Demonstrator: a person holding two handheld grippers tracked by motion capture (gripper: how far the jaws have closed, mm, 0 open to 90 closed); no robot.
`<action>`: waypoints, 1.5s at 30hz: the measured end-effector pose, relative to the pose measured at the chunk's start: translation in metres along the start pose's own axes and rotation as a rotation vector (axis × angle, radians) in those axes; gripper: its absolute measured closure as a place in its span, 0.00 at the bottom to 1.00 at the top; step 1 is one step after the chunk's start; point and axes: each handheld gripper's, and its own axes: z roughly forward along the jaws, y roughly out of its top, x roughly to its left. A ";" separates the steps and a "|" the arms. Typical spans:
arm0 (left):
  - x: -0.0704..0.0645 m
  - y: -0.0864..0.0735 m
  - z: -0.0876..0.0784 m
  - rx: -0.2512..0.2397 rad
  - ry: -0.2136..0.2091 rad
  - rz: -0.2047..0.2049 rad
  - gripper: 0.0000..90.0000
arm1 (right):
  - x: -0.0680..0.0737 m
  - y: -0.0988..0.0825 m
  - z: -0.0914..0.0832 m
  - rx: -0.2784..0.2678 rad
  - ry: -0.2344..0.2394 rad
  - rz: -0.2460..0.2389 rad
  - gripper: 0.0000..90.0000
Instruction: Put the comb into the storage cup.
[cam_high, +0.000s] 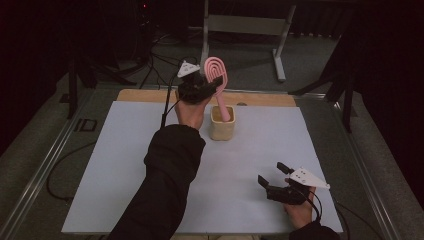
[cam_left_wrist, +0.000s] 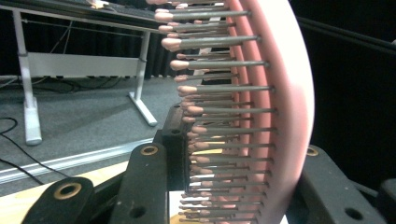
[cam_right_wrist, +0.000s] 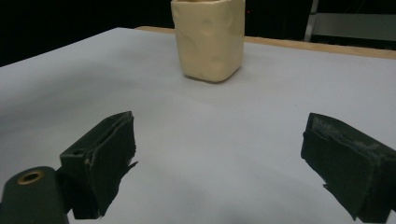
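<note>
The left gripper (cam_high: 212, 85) is clamped on the pink plastic hairbrush (cam_high: 216, 75), its handle down in the cream square cup (cam_high: 221, 127) just below, while the right gripper (cam_high: 272, 176) stands wide open, holding nothing

counter (cam_high: 120, 165): white sheet over wood, strip bare at 12 o'clock. grey metal frame (cam_high: 245, 25) beyond, black cables (cam_high: 160, 60) on floor at 11 o'clock.

Left hand-held gripper (cam_high: 212, 84) seemingly clamped, right hand-held gripper (cam_high: 272, 175) gaping.
</note>
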 end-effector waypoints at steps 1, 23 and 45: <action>0.000 -0.001 0.001 0.000 0.002 0.004 0.72 | 0.000 0.000 0.000 -0.002 0.001 0.002 0.11; 0.002 -0.011 0.015 0.002 0.035 -0.010 0.72 | 0.000 0.001 -0.001 -0.018 -0.007 0.013 0.11; 0.000 -0.019 0.022 0.016 0.038 -0.019 0.72 | -0.001 0.001 -0.001 -0.017 -0.010 0.015 0.11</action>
